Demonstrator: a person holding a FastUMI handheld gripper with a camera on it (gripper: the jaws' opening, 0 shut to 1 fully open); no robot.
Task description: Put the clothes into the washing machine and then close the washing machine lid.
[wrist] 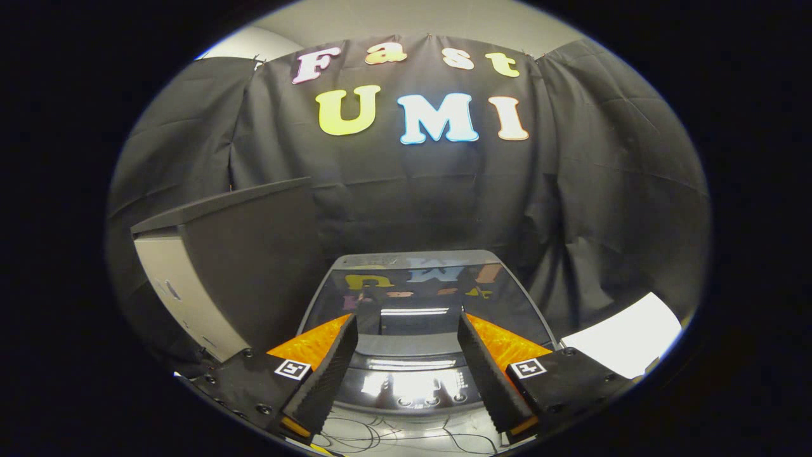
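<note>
One gripper [407, 330] is yours to account for: its two fingers stand well apart and hold nothing, with ribbed, wedge-shaped inner faces angled toward each other.

One washing machine [419, 355], top-loading, sits just ahead of and below the fingers. Its lid [438, 285] is a dark, glossy, rounded-cornered panel that lies flat and shut, mirroring the booth wall and a ceiling light. The control panel [412, 387] nearest you is shiny, with a row of small round buttons.

One grey box-like cabinet [216, 279] stands to the machine's left, matte, with a slanted top. One white flat sheet [625, 339] lies to the right. Several thin dark cables [387, 438] trail on the pale floor beneath the fingers.

Clothes: none that you can pick out here. With the lid down and the jaws empty, you appear either finished or not yet started; which of the two cannot be told.
</note>
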